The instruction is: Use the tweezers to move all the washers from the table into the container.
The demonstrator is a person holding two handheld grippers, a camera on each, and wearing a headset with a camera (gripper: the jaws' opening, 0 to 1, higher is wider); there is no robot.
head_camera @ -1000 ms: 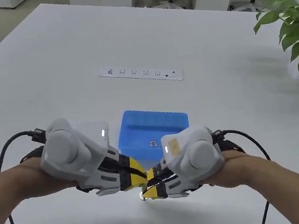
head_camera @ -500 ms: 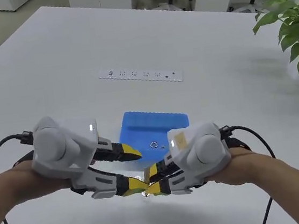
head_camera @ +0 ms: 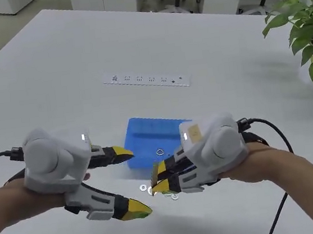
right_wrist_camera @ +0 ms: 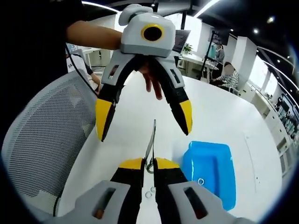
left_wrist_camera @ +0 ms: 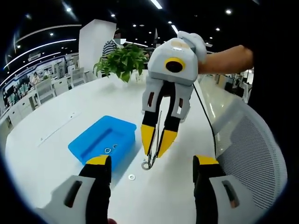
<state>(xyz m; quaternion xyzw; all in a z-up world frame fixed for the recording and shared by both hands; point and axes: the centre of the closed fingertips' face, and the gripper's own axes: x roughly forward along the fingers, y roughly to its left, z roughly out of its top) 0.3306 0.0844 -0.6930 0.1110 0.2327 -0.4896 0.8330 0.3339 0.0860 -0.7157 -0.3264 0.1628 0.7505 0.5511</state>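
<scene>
We see left gripper, 7 o'clock, has let go since 0.5 s ago: jaws wide apart, empty. Right gripper alone clamps tweezers, jaws closed on them; tip load can't be told. Beneath lie loose washers. Container, 12 o'clock, holds at least one washer. We judge handover done, pick-up next.

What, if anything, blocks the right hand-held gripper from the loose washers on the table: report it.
Probably nothing: reach looks fine. The right hand-held gripper is shut on the tweezers, whose tips point down right beside the washers on the table. The open left hand-held gripper sits off to the side.
</scene>
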